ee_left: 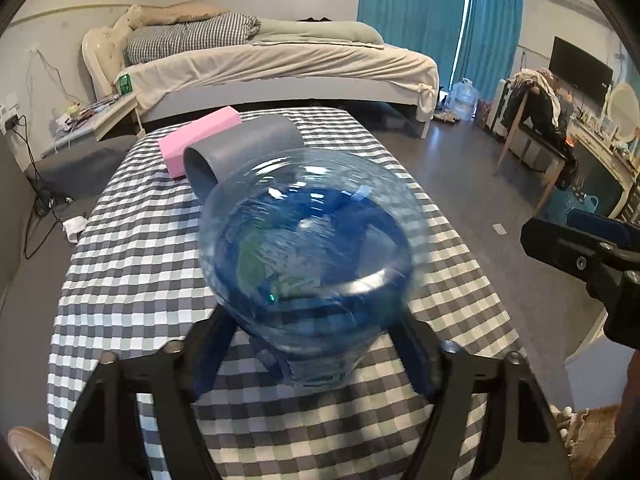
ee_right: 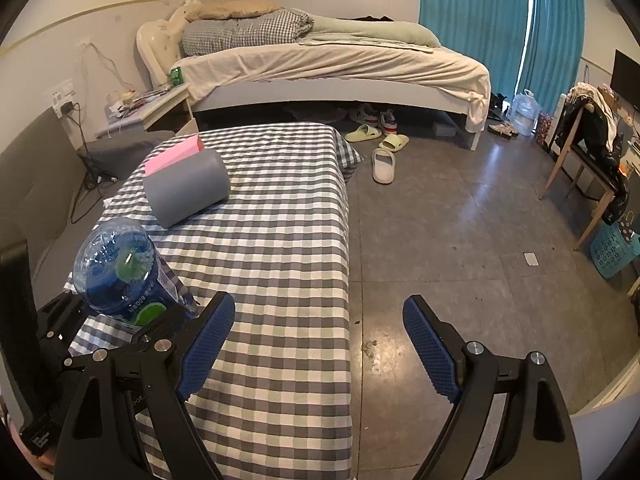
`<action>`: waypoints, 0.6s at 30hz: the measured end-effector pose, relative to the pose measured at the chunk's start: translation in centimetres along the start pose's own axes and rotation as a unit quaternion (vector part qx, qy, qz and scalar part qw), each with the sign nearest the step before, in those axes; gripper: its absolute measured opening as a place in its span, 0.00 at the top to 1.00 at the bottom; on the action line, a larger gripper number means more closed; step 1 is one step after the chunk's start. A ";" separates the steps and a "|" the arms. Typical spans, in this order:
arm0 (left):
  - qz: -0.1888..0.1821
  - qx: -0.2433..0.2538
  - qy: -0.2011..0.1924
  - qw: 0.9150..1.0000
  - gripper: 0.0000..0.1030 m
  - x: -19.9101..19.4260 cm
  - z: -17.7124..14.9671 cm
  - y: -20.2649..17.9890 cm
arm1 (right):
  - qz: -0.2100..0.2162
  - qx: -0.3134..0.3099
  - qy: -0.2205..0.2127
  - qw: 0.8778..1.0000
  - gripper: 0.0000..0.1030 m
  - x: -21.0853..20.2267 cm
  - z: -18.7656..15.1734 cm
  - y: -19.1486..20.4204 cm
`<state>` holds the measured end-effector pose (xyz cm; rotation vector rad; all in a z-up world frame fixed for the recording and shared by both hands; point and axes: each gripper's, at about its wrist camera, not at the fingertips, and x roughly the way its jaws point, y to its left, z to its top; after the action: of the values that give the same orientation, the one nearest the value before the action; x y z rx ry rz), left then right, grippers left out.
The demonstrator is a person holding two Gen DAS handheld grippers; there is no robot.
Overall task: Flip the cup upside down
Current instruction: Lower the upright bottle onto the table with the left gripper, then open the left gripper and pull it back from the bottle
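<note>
A clear plastic cup with blue print (ee_left: 308,248) sits between the fingers of my left gripper (ee_left: 310,320), which is shut on it. The cup is blurred in the left wrist view. From the right wrist view, the same cup (ee_right: 116,268) is tilted above the near left part of the checked table (ee_right: 280,248). My right gripper (ee_right: 318,302) is open with nothing in it, over the table's right edge and right of the cup. A grey cup (ee_left: 244,148) (ee_right: 186,188) lies on its side farther back.
A pink box (ee_left: 200,138) (ee_right: 174,154) rests against the grey cup at the table's far left. A bed (ee_right: 332,68) stands beyond the table. Slippers (ee_right: 382,164) lie on the floor to the right, near a chair (ee_right: 588,148) draped with clothes.
</note>
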<state>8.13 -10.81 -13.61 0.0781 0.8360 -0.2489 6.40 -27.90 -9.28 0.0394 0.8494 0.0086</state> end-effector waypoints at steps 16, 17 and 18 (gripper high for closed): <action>0.013 -0.034 -0.058 0.998 0.12 -9.0 -2.8 2.2 | 0.009 -0.015 -0.084 0.996 0.16 -6.0 -3.5 2.5; 0.015 -0.044 -0.072 0.996 0.12 -9.9 -2.8 2.7 | 0.007 -0.018 -0.091 0.996 0.16 -6.6 -3.9 2.9; 0.017 -0.051 -0.081 0.995 0.12 -10.5 -2.8 3.0 | 0.005 -0.020 -0.099 0.995 0.16 -7.3 -4.3 3.2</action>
<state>0.10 -5.44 -7.73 -0.0234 0.6850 -0.1782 -1.59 -24.70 -6.51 0.0060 0.6510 0.0306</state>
